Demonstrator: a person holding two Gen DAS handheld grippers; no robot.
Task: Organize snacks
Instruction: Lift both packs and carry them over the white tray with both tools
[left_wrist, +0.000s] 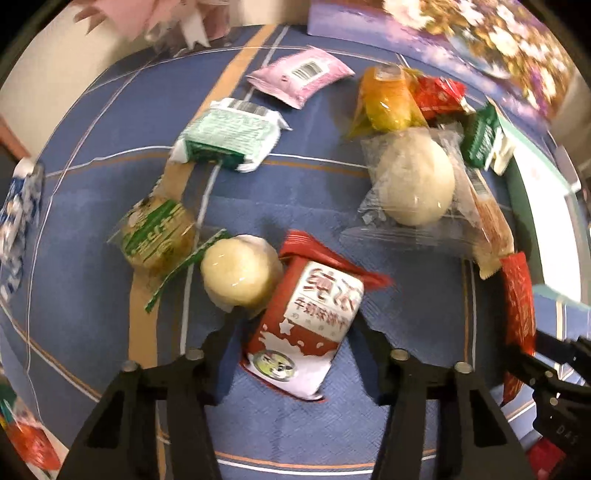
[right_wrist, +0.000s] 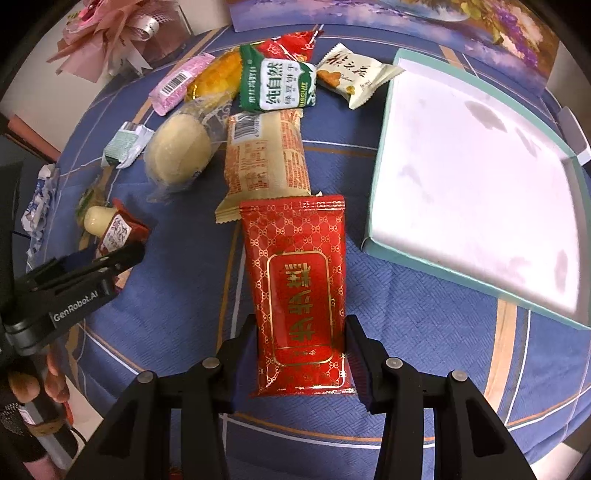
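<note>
Two packets: red-gold packet (right_wrist: 299, 291) clamped in right tool (right_wrist: 301, 354); milk-biscuit packet (left_wrist: 301, 328) between left tool (left_wrist: 295, 332) fingers.

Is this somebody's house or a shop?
Probably a home: a table under a blue checked cloth, a pink ribbon bouquet at its far edge, and a purple flower painting leaning behind the loose snacks.
</note>
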